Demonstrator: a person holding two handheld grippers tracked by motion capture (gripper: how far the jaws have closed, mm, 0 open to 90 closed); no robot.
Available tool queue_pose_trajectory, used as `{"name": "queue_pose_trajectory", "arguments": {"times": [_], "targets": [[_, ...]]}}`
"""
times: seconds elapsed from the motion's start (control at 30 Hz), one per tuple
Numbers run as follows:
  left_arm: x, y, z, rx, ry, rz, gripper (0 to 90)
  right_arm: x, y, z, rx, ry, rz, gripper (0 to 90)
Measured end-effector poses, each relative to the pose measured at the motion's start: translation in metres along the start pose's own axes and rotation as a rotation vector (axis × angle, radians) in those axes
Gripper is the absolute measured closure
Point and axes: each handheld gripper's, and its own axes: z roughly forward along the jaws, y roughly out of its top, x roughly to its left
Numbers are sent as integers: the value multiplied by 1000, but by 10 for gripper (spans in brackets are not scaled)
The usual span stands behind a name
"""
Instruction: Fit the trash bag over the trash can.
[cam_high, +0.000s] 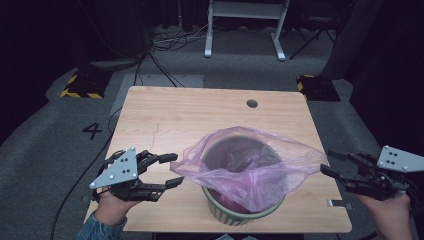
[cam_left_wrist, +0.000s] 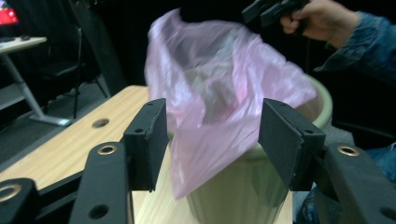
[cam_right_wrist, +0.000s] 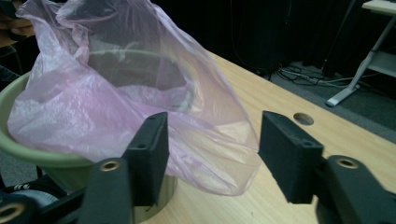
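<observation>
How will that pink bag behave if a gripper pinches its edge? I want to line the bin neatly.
The pink bag looks thin, crumpled and see-through, so probably floppy and very light. It drapes loosely over the green bin, so a tug may well pull it off.

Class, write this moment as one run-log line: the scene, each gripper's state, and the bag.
scene: pink bag lining green bin | left gripper: open, beside bag | right gripper: open, beside bag | bag: loose, unheld
</observation>
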Motion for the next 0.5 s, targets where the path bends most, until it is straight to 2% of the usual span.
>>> {"name": "queue_pose_trajectory", "arguments": {"times": [0.07,0.27,0.4,0.5], "targets": [[1,7,1,-7,-9,1,387,-1,5,2,-8,-2,-17,394],[9,27,7,-15,12,2,375,-9,19,17,-5,-3,-40,359],[16,32,21,41,74,-10,375,-12,21,34,15,13,-57,364],[25,29,31,79,99,-34,393,-16,21,47,27,31,-61,403]]}}
